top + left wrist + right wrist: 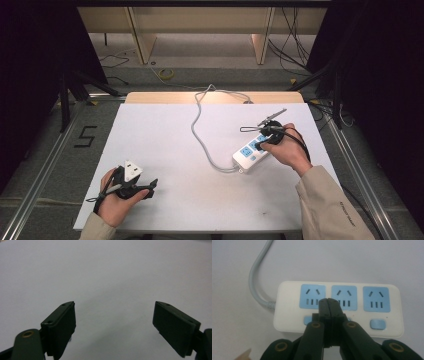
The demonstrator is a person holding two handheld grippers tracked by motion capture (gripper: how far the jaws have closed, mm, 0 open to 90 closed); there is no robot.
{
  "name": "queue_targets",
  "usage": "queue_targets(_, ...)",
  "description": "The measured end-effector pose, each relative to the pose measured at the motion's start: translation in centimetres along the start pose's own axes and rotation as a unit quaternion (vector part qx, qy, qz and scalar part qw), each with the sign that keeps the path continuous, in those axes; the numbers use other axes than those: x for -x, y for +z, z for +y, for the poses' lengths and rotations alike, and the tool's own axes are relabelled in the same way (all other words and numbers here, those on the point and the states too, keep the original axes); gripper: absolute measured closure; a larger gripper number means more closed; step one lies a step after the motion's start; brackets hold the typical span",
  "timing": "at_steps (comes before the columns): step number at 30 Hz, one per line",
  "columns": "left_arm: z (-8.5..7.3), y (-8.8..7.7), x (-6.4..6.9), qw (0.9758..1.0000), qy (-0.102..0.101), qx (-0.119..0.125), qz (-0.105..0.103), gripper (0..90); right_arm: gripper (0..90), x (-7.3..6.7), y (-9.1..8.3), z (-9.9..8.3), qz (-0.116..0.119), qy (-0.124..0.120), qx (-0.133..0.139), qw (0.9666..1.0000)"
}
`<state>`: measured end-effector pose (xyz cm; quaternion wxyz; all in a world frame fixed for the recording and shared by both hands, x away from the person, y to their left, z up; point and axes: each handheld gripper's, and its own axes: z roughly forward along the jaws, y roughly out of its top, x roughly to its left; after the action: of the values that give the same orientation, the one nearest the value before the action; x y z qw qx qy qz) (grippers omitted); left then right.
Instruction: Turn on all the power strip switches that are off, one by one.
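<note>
Currently we hold right gripper point(328, 301) with jaws closed together, empty, tips over power strip point(339, 307) on table's right side; left gripper point(113, 322) jaws wide apart, empty.

Right gripper point(264, 142) over power strip point(250, 154)

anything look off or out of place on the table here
Nothing stands out. The power strip lies flat and whole on the white table, its cable trailing off the far edge. The shut right gripper is over its sockets; the left gripper is open.
</note>
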<state>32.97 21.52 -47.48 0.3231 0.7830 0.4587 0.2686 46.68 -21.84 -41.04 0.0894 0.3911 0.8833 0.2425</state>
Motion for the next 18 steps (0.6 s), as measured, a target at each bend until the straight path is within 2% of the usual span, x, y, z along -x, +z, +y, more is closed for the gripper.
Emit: queue_targets(18, 0.0, 0.0, 0.0, 1.0, -0.001, 0.001, 0.0, 18.4, 90.0, 1.5, -0.4, 0.0, -0.017, 0.014, -0.002, 0.9998)
